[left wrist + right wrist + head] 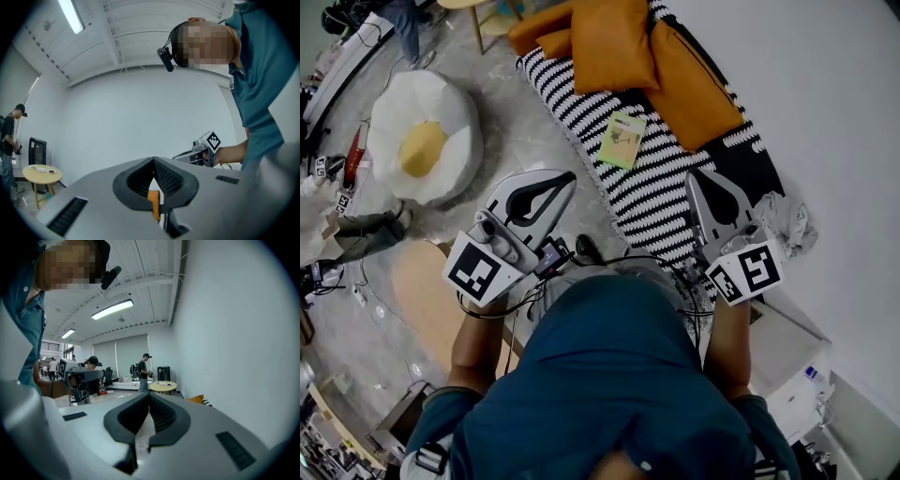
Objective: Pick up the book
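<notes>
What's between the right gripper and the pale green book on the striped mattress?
Only bare black-and-white striped mattress. The head view shows nothing else between the right gripper and the pale green book.

The book (622, 139) is light green, the bed (649, 202) has black and white stripes, and the pillows (612, 42) on it are orange. The beanbag (422, 131) is white with a yellow middle, like a fried egg, and the floor (511, 122) is grey with pale marks. The left gripper (565, 180) and the right gripper (696, 180) are light grey with black pads (176, 180), their marker cubes (476, 272) show black and white squares, the shirt (619, 375) is blue and the wall (825, 94) is white.
</notes>
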The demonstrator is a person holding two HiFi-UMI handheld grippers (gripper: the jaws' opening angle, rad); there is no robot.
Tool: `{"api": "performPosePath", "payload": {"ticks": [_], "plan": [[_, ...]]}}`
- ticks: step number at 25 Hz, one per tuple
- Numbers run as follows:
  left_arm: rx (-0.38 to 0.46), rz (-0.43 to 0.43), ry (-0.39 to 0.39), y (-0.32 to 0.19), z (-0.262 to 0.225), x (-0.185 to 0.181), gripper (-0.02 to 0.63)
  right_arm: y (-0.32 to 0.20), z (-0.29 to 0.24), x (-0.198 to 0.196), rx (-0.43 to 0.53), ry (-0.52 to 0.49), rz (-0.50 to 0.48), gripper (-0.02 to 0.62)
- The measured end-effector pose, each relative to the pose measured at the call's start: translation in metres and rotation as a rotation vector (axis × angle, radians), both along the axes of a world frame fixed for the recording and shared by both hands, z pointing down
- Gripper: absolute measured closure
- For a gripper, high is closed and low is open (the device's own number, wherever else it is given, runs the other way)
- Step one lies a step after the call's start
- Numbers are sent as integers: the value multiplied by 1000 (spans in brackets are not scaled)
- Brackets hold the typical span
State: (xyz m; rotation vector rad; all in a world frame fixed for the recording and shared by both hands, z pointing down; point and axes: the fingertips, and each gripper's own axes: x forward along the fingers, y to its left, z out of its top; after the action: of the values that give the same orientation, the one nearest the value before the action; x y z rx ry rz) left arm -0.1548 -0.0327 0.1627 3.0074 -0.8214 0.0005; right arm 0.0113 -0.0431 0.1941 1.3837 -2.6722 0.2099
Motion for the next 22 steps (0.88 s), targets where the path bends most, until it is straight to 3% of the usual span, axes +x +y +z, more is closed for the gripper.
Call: {"api": "performPosePath", "payload": {"ticks": [8,16,22], "plan": [[-62,-11,-38,-29,20,13,603,-38,41,13,-90,-35,-15,581],[-159,-40,-106,-82,66,39,603,-128,153,37,-295,-181,-81,575],[-239,-86,-154,-109,114,37,603,-189,277,40,-510,-262,-97,463]]}}
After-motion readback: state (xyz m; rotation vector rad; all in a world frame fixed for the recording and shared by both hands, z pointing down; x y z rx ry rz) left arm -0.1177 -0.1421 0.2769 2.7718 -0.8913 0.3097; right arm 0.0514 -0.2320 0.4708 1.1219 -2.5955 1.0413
